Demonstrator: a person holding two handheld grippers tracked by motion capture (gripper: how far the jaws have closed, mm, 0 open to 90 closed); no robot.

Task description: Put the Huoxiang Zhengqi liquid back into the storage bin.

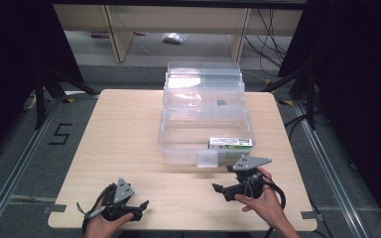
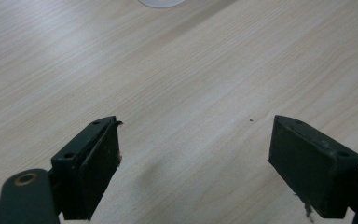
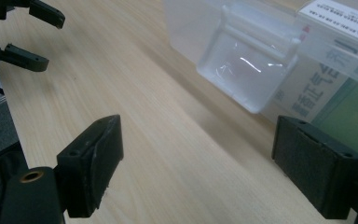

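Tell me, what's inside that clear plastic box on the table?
The clear plastic box holds one white and green carton, lying flat by its front right corner. A small dark spot shows farther back, too small to identify. The rest looks bare through the walls.

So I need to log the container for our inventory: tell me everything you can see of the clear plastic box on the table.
The clear plastic box looks like see-through plastic, rectangular, standing upright at the middle of the table. Its lid is swung open and stands up at the far side. A clear latch flap hangs on its near wall. Inside, at the near right corner, lies a white and green carton. Neither gripper touches it; the right gripper is nearest.
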